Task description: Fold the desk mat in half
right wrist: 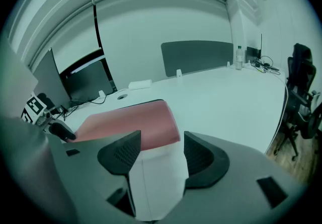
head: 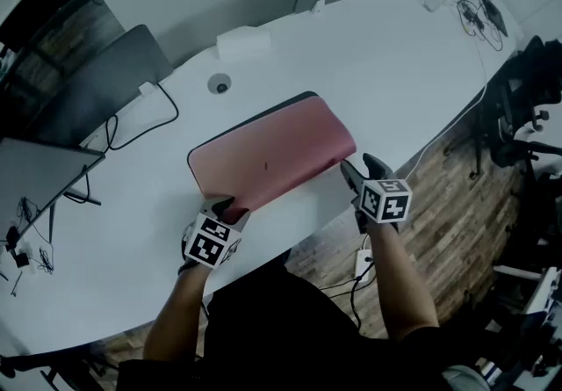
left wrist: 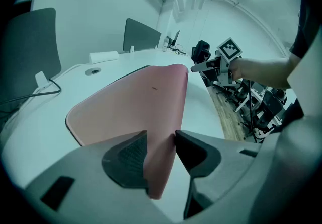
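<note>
Pink desk mat (head: 272, 161), doubled over, flat on the white table (head: 378, 64) near its front edge. Near corner pinched between the jaws of the left gripper (head: 224, 205), closed on it. Just off the mat's other end, right gripper (head: 362, 168), jaws wide apart, empty. Beyond, black cable (head: 132, 130).

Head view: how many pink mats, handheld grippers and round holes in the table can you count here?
Pink rectangular desk mat: 1
Grey handheld two-jaw grippers: 2, left gripper and right gripper
Round cable port in the white table: 1
Total: 4
</note>
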Motion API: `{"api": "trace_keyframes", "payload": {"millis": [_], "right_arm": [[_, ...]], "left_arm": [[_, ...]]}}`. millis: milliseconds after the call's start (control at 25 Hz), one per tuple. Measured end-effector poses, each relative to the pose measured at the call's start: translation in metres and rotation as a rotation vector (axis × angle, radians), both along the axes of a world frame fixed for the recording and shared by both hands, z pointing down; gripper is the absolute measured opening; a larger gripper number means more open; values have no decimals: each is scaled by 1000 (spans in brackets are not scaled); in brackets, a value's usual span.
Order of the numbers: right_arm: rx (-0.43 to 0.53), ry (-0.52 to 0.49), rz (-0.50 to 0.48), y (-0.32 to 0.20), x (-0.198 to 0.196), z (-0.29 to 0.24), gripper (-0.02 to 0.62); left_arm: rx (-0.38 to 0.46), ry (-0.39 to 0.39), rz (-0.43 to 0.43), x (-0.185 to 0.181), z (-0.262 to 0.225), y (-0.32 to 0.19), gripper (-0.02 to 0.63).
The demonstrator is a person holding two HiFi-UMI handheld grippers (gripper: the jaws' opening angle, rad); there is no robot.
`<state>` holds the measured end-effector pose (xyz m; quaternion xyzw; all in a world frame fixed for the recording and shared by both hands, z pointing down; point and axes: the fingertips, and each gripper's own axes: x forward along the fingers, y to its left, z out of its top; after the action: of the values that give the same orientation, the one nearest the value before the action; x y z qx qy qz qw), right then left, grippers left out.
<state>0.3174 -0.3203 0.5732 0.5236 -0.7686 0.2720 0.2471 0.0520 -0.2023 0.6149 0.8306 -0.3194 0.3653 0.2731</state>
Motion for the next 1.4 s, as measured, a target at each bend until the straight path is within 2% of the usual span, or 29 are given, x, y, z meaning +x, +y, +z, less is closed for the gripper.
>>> {"api": "trace_keyframes", "payload": {"millis": [160, 280, 360, 480, 640, 920, 1120, 1400], "right_arm": [[35, -29, -46, 13, -20, -16, 259], [67, -57, -53, 23, -26, -32, 211], [73, -66, -60, 33, -26, -38, 193], [80, -85, -54, 50, -17, -47, 153], [114, -100, -25, 66, 4, -63, 99], [233, -123, -34, 91, 19, -101, 68], [297, -151, -66, 111, 8, -123, 6], [410, -158, -126, 134, -19, -169, 2]], "left_arm": [[45, 11, -48, -4, -16, -6, 158], [67, 54, -88, -4, -33, -9, 158], [83, 55, -88, -3, -41, -8, 158], [118, 53, -84, 0, -57, -5, 158], [178, 91, -114, 3, -87, -3, 158], [262, 130, -156, 5, -134, 9, 158], [325, 153, -181, -1, -169, 18, 137], [427, 173, -190, -18, -205, 25, 114]]}}
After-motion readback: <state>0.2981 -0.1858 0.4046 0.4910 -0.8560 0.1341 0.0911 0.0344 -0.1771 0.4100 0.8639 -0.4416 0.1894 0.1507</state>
